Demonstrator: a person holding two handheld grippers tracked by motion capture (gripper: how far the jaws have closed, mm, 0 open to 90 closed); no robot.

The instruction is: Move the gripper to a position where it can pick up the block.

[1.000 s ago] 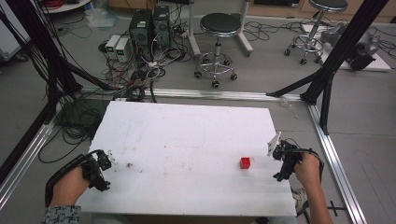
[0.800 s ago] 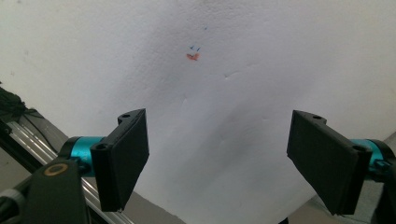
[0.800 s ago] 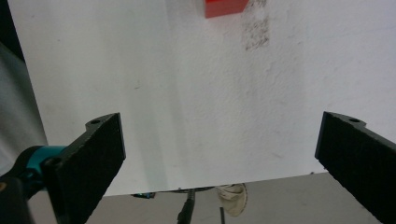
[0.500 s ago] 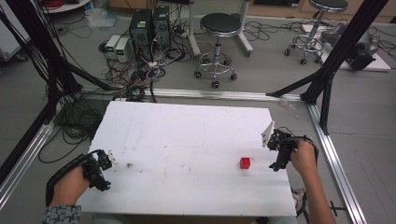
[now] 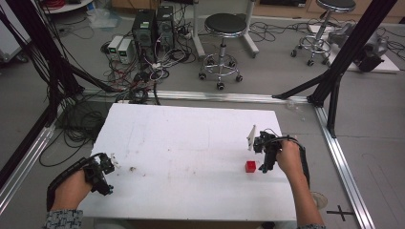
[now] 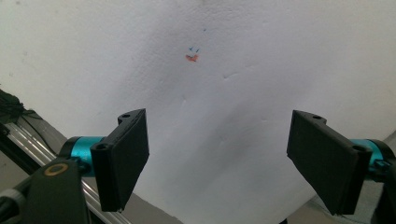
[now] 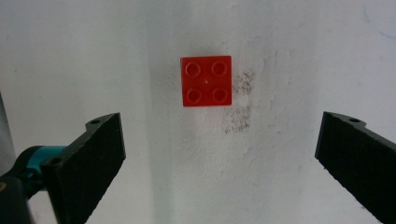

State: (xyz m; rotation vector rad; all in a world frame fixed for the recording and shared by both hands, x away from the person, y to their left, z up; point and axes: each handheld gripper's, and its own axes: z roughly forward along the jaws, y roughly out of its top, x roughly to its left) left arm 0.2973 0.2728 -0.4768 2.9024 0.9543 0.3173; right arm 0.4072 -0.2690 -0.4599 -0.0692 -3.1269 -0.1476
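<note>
A small red brick (image 5: pixel 250 166) with four studs lies on the white table (image 5: pixel 191 138), right of the middle. From above it sits ahead of and between the jaws, red brick (image 7: pixel 207 80). My right gripper (image 5: pixel 261 155) hovers just right of the brick, open wide with nothing in it; its jaws stand far apart, right gripper (image 7: pixel 219 158). My left gripper (image 5: pixel 111 176) rests at the table's front left corner, also open and empty. Under the left gripper (image 6: pixel 219 158) is bare white table.
A grey smudge (image 7: pixel 238 112) marks the table beside the brick, and a small orange mark (image 6: pixel 191 58) lies ahead of the left gripper. Metal frame rails (image 5: pixel 341 148) border the table. A stool (image 5: pixel 224 28), computers and cables stand on the floor beyond.
My right gripper has moved left and away from the table's right edge, ending close beside the red brick. The left gripper and the brick have stayed put.
</note>
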